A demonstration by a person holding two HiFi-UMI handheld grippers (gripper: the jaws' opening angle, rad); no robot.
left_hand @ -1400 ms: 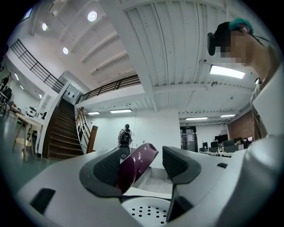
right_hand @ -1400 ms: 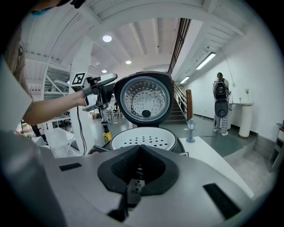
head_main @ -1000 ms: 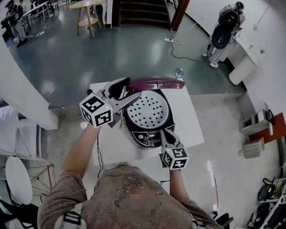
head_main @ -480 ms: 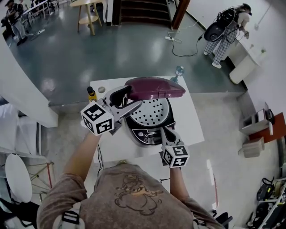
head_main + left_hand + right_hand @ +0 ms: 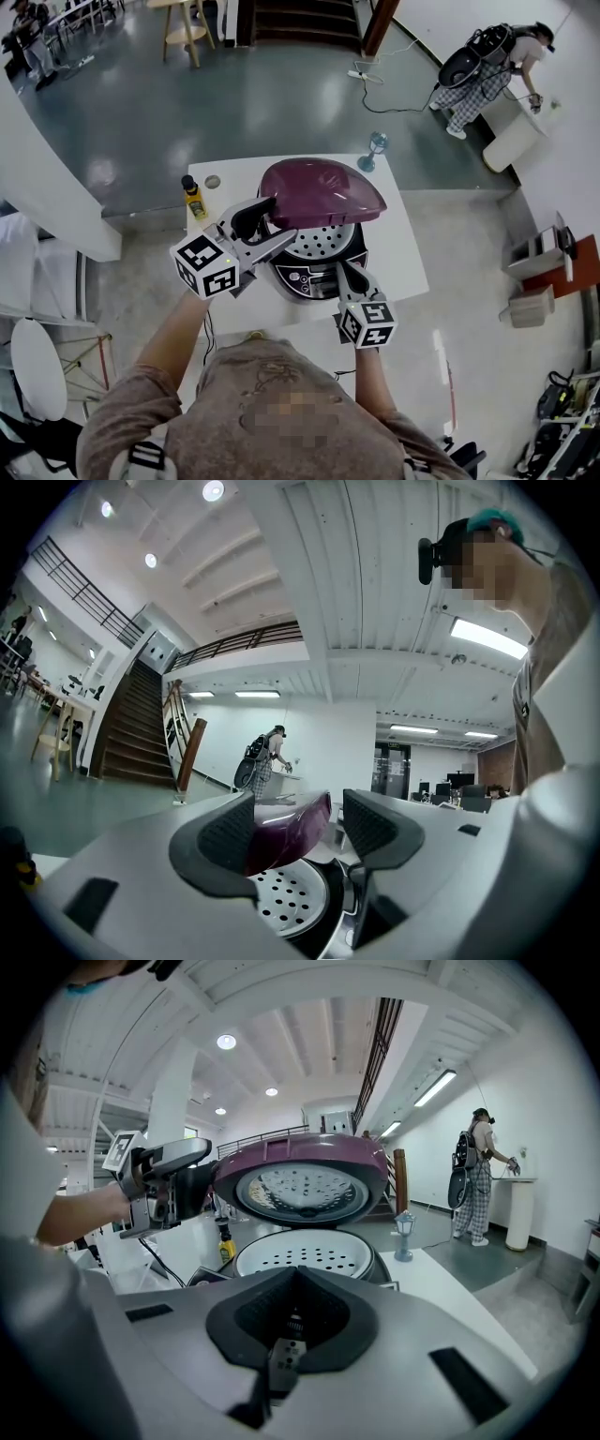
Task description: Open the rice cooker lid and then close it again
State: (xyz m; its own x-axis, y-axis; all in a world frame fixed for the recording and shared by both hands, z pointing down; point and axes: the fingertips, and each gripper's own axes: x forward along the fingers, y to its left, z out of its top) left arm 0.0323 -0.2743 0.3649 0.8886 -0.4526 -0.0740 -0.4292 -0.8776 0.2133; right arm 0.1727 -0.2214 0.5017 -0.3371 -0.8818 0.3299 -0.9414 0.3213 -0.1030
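Note:
A black rice cooker stands on the white table. Its purple lid hangs about half way down over the perforated white inner tray. My left gripper is open at the lid's left edge. In the left gripper view that purple edge lies between the spread jaws, against the left pad. My right gripper is shut with nothing in it. It rests against the cooker's front control panel. The right gripper view shows the lid's underside and the left gripper beside it.
A yellow bottle and a small round cap sit at the table's far left corner. A small glass piece stands at the far right edge. A person stands far off by a white counter.
The lid has swung down from upright to about half way over the pot. My left gripper has come down and toward me with its edge. The right gripper has stayed put.

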